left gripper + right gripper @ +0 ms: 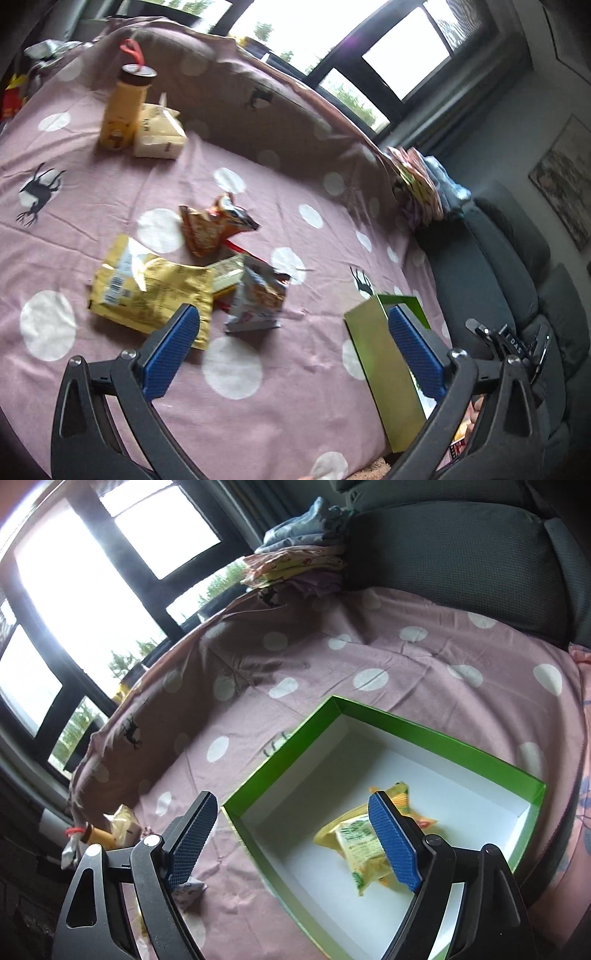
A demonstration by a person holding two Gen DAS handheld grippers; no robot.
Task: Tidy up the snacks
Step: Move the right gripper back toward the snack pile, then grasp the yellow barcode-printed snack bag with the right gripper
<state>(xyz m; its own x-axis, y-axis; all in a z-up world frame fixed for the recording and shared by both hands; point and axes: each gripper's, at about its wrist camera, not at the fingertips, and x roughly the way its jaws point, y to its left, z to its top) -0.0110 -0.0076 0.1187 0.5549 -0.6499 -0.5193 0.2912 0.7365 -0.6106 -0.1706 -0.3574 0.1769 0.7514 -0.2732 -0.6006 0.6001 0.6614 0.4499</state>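
My left gripper (293, 315) hangs open over the pink dotted cloth, nothing between its blue pads. Ahead of it lie loose snacks: a large yellow packet (147, 291), an orange-brown packet (214, 229), a grey-blue packet (258, 299) and a small pale one (229, 275). The green box (384, 365) stands at its right finger. My right gripper (291, 805) is open above the green box's near left corner (424, 731). A yellow snack packet (358, 845) lies on the white floor inside, partly hidden by the right finger (391, 842), not gripped.
A yellow bottle (123, 110) and a white tissue pack (159, 136) stand at the far left of the cloth. Folded clothes (295, 565) are stacked by the window. Dark sofa cushions (461, 561) border the cloth beyond the box.
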